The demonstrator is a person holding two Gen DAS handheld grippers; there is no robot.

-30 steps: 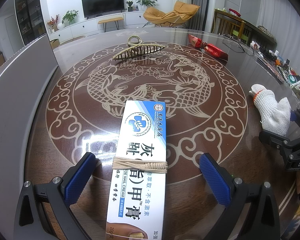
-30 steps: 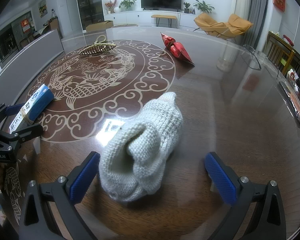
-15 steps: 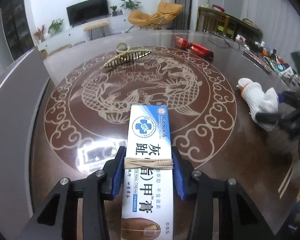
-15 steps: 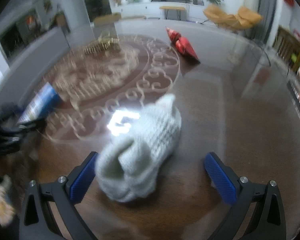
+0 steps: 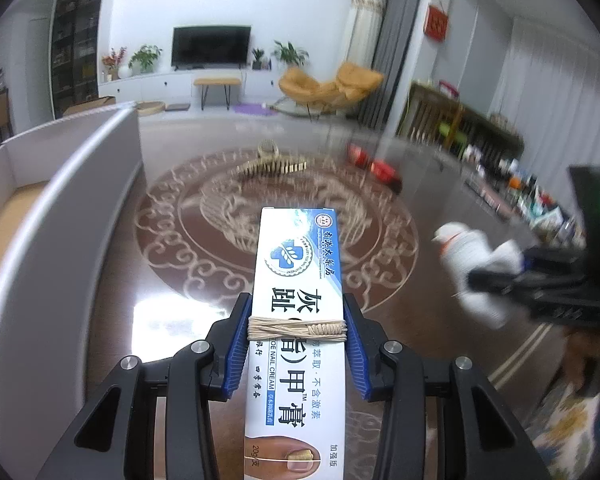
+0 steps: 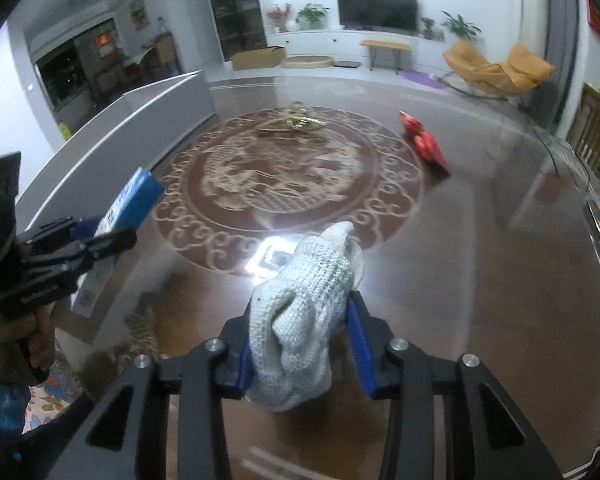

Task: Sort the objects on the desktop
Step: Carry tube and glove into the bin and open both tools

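Note:
A long blue-and-white nail cream box (image 5: 298,264) with a rubber band around it is clamped between the blue pads of my left gripper (image 5: 296,320), lifted off the round table (image 5: 148,304). In the right wrist view a white knitted glove (image 6: 308,280) sits bunched between the pads of my right gripper (image 6: 300,320), whose jaws are closing and press on it, clear of the tabletop. Each gripper shows in the other's view: the right one with the glove (image 5: 472,256) at the right, the left one (image 6: 112,236) with the box (image 6: 134,196) at the left.
A gold hair claw (image 5: 272,164) and a red packet (image 5: 376,166) lie at the far side of the table's carved medallion. A tall grey open bin (image 5: 60,200) stands along the left edge. Small clutter lines a far right shelf.
Both grippers went from wide open to closed, the left on the box first, the right on the glove just now. Both have risen from the table with their objects.

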